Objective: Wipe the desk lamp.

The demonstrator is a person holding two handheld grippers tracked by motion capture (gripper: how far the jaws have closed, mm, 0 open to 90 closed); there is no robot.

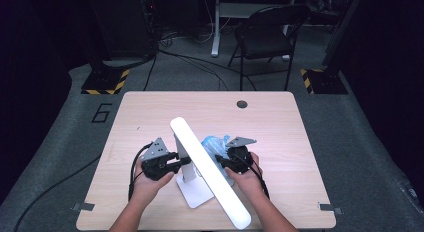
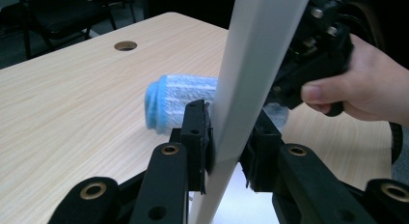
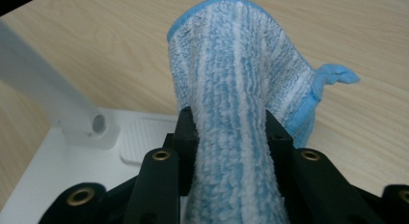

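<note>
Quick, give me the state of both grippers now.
Left gripper: shut on the lamp's white arm.
Right gripper: shut on the blue cloth.

One wooden table [image 1: 150,112] stands in the room, with one round cable hole [image 1: 242,104] in its top. On it stands one white desk lamp [image 1: 207,167], made of one long light bar, one slanted stem [image 2: 251,79] and one flat base [image 3: 58,171]. One blue-and-white striped microfibre cloth [image 3: 236,108] is there. Two hand-held grippers are at work, the left gripper [image 1: 181,162] and the right gripper [image 1: 220,161], each with two black jaws, and two hands hold them. Beyond the table are one dark folding chair [image 1: 267,34] and two stand bases with yellow-and-black hazard stripes [image 1: 105,83]. One figure six [image 1: 101,113] marks the floor.
</note>
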